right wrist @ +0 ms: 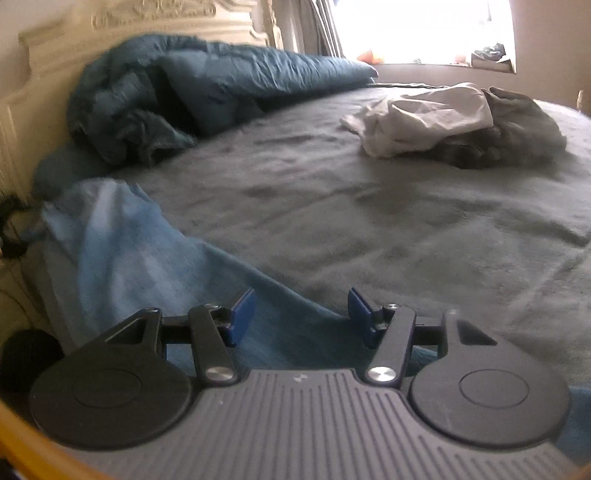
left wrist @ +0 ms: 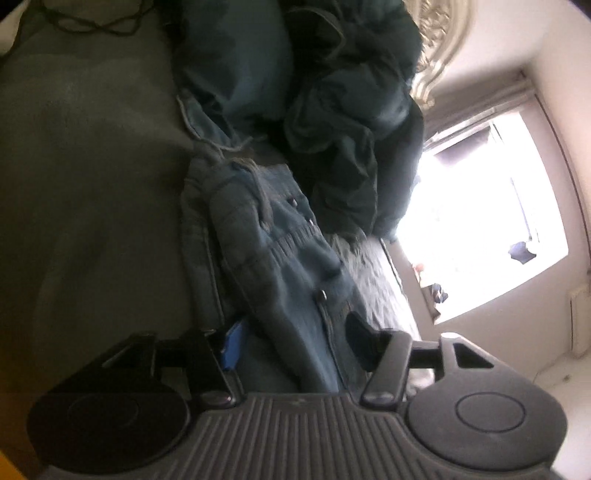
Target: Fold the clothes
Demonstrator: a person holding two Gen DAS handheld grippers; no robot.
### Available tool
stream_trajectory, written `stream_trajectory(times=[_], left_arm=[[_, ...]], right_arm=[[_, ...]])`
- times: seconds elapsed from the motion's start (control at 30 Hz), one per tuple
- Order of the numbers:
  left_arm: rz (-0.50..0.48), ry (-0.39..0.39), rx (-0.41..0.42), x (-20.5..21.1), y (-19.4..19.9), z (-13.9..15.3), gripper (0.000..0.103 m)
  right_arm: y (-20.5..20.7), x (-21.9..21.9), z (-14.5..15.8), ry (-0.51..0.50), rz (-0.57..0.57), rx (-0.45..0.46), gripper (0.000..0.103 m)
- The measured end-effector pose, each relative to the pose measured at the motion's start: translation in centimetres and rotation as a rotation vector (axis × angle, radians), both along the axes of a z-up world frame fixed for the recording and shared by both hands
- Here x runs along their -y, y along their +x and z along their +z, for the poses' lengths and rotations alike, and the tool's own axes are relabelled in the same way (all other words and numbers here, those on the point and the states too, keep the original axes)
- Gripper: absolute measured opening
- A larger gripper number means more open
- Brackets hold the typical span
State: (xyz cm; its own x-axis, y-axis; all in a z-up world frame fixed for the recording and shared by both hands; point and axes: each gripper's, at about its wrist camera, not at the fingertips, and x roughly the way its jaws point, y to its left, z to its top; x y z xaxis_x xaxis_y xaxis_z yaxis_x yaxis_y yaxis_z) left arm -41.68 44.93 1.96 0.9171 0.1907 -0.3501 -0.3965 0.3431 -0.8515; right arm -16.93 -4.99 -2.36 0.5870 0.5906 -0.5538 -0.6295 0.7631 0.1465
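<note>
Jeans (left wrist: pixel 280 280) lie between the left fingers (left wrist: pixel 231 345), parted and gripping nothing.

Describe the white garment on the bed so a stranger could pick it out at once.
Start at the bright window behind the bed, then drop to the grey blanket covering the mattress. On its far right side lies a crumpled white garment, draped partly over a dark grey one. It is the only white cloth there; the heaped bedding by the headboard is teal.
</note>
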Motion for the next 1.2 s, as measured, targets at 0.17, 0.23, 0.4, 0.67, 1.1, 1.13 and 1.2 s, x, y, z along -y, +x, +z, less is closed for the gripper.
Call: stream_trajectory(times=[0.17, 0.23, 0.4, 0.67, 1.1, 1.13, 1.2], left_arm=[[0.017, 0.009, -0.002, -1.6, 1.0, 0.5, 0.006], [0.029, 0.078, -0.006, -1.3, 0.3, 2.7, 0.006], [0.037, 0.142, -0.085, -1.7, -0.6, 4.6, 0.006], [0.016, 0.269, -0.296, -1.9, 1.6, 0.9, 0.011], [-0.046, 0.259, -0.258, 4.5, -1.1, 5.1, 0.047], [-0.097, 0.231, -0.233, 5.8, -0.9, 5.0, 0.047], [-0.195, 0.183, -0.217, 8.1, 0.0, 4.3, 0.047]], right_arm=[[-0.7, -0.5, -1.0, -0.090, 0.064, 0.043, 0.055], [-1.0, -0.4, -1.0, -0.109, 0.086, 0.058, 0.055], [-1.2, 0.1, -0.7, -0.147, 0.089, 0.080, 0.056], [-1.2, 0.6, -1.0, -0.171, 0.101, 0.084, 0.059], [-5.6, -0.9, 1.7, -0.184, 0.259, 0.148, 0.059], [-6.0, -1.3, 1.8, -0.178, 0.286, 0.154, 0.059], [-6.5, -1.9, 1.9, -0.160, 0.327, 0.157, 0.059]])
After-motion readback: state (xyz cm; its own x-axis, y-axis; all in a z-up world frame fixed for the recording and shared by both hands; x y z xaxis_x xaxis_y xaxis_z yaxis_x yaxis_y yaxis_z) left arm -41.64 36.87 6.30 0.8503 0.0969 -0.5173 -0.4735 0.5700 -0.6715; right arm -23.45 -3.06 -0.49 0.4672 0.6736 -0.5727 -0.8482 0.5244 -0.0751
